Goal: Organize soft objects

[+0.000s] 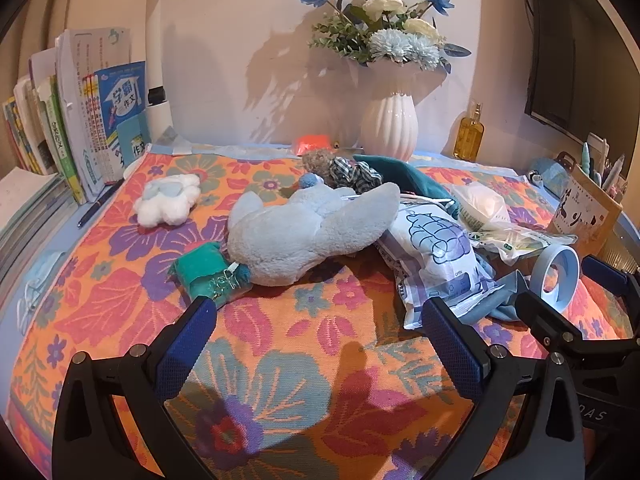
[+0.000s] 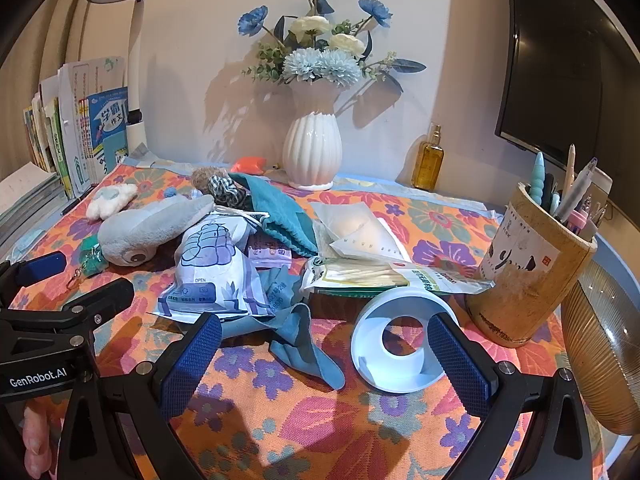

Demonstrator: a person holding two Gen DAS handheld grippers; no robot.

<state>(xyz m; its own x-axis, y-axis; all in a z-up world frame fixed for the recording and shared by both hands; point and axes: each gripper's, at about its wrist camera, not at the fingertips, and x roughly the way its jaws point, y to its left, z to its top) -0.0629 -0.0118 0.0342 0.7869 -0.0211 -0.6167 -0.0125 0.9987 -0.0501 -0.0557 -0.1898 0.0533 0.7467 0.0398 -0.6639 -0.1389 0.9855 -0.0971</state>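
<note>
Left wrist view puts us low over the floral cloth [image 1: 280,340] that covers the counter, with the left hand-held gripper [image 1: 320,340] spread wide and holding nothing. Ahead of it lies the grey-blue plush toy [image 1: 304,232], with a green pouch [image 1: 204,272] touching its near end and a white fluffy toy [image 1: 168,200] well apart to the left. We judge that sorting has not begun: the soft things lie jumbled with packets, and neither tool has chosen one. The next move calls for easing forward and closing on the plush body, which should squash readily, so a deep bite is wise.

Right wrist view shows the right hand-held gripper [image 2: 328,360] also wide open and empty, its right finger just in front of a white ring-shaped holder [image 2: 396,344]. Only here do we see the blue cloth [image 2: 304,340] sprawled between the fingers, the plush toy's eye, the teal drawstring bag [image 2: 280,212] fully, and the pen pot [image 2: 532,264]. Only the left view shows the pouch clearly; the right view has just a green scrap of it, beside the left tool's fingers at the frame's left edge.
</note>
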